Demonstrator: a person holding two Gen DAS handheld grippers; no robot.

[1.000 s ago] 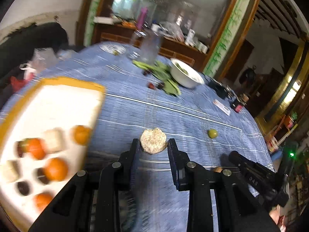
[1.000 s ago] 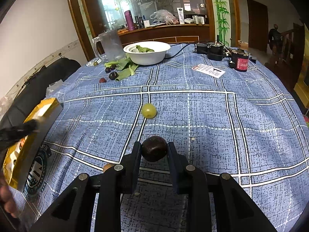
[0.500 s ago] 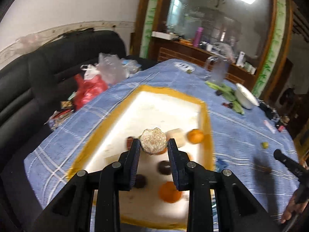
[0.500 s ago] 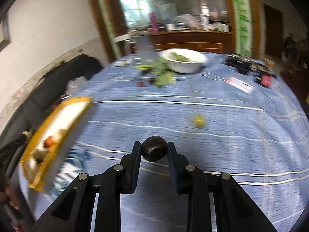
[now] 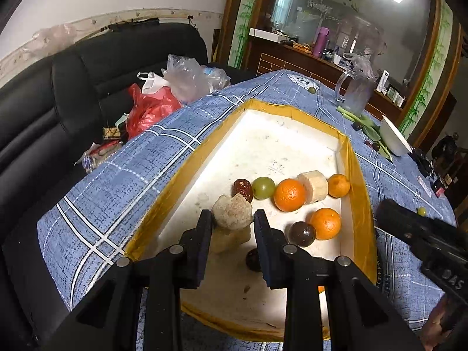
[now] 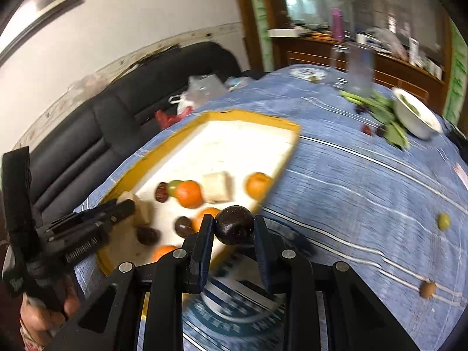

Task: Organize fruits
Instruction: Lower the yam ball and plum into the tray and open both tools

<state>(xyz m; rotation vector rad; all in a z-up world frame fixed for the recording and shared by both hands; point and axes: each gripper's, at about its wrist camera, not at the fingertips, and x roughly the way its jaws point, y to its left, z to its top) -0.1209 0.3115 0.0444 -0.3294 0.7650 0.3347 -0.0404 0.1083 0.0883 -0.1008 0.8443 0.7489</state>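
My left gripper [image 5: 233,220] is shut on a pale rough round piece [image 5: 232,212] and hangs over the near end of a white tray with a yellow rim [image 5: 355,181]. In the tray lie oranges [image 5: 289,194], a green grape [image 5: 263,187], a red date [image 5: 242,189], a pale chunk [image 5: 313,186] and a dark round fruit [image 5: 301,234]. My right gripper [image 6: 233,229] is shut on a dark round fruit [image 6: 234,224] just beside the tray's near right rim [image 6: 288,162]. The left gripper's body [image 6: 87,231] shows at the left of the right wrist view.
Loose on the blue checked cloth lie a green grape [image 6: 443,220] and a small brown fruit [image 6: 428,289]. Farther back stand a white bowl [image 6: 416,117], green leaves [image 6: 380,108] and a glass jug [image 5: 355,92]. A black sofa with plastic bags [image 5: 163,99] lies left of the table.
Both grippers swung left toward the tray, each still holding its fruit. The left one now hangs over the tray's near end; the right one has reached its right rim.
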